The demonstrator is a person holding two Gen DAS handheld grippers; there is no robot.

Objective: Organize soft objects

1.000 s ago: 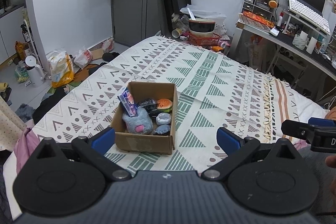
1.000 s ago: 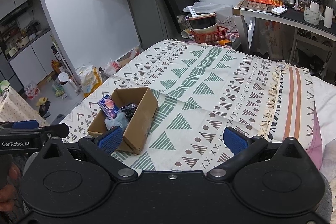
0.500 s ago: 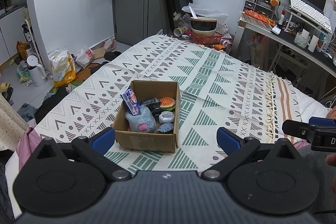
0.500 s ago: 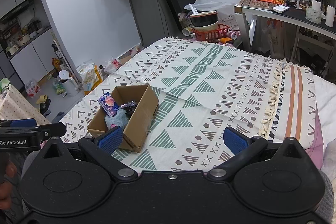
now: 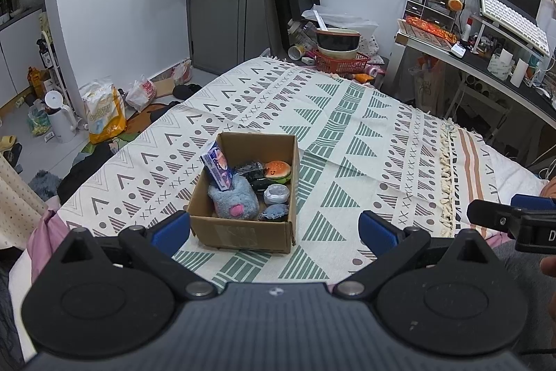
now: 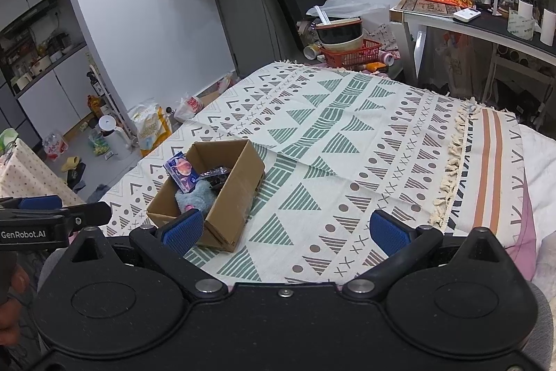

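A brown cardboard box [image 5: 239, 232] [image 6: 239, 193] sits on the patterned bedspread. Inside lie a grey-blue plush toy [image 5: 233, 201] [image 6: 194, 199], a purple packet [image 5: 218, 170] [image 6: 181, 175] standing on end, a burger-shaped toy [image 5: 277, 170], a dark wrapped item [image 5: 248, 170] [image 6: 217, 175] and two small round grey pieces [image 5: 276, 194]. My left gripper [image 5: 274, 227] hangs open just in front of the box, nothing between its fingers. My right gripper [image 6: 283, 228] is open too, to the right of the box and short of it.
The bedspread [image 5: 365, 134] stretches far and right of the box, with a fringe [image 5: 448, 183] and striped edge. A desk [image 5: 493, 72] with clutter stands at the right, a red basket with bowls [image 5: 342, 56] beyond the bed, bags and a kettle [image 5: 59, 117] on the floor left.
Both cameras have drifted slightly, so the box sits a little further right in the left wrist view. The box contents and both open grippers look the same.
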